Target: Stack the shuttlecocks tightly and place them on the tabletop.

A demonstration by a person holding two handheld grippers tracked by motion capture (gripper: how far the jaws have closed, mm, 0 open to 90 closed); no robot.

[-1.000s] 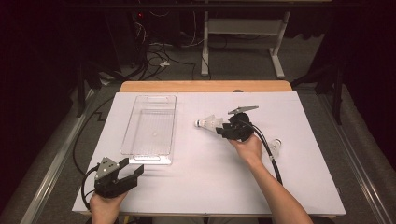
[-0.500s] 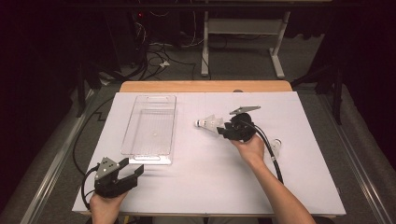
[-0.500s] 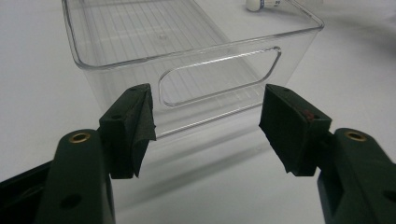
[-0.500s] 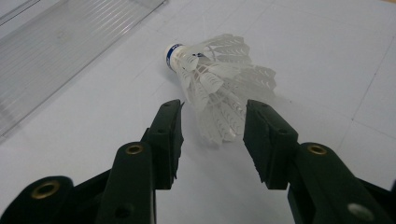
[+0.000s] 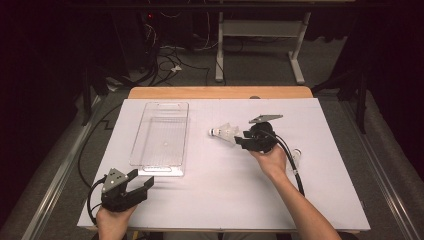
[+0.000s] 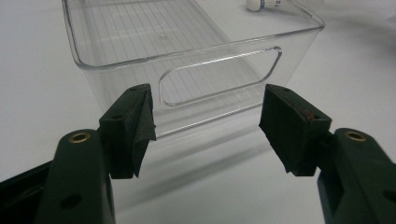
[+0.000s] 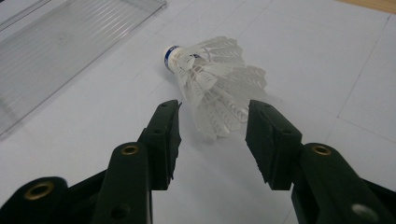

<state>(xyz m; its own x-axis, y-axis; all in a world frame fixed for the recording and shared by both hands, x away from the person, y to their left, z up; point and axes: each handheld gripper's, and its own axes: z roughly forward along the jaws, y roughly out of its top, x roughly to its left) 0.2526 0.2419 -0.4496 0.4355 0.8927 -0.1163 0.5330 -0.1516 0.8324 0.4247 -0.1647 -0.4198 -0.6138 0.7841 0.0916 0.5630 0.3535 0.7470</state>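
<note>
With our right gripper [image 7: 212, 140] spread just short of the white feathered shuttlecock [image 7: 212, 86] lying right of the clear plastic bin [image 5: 161, 135], and our left gripper [image 6: 205, 128] idle and open at the near left, grasping and binning remain.

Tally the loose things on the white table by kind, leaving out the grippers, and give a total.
White feathered shuttlecocks: 2, one before the right gripper at, one by the cable at.
Clear plastic rectangular bins: 1.
Total: 3.
</note>
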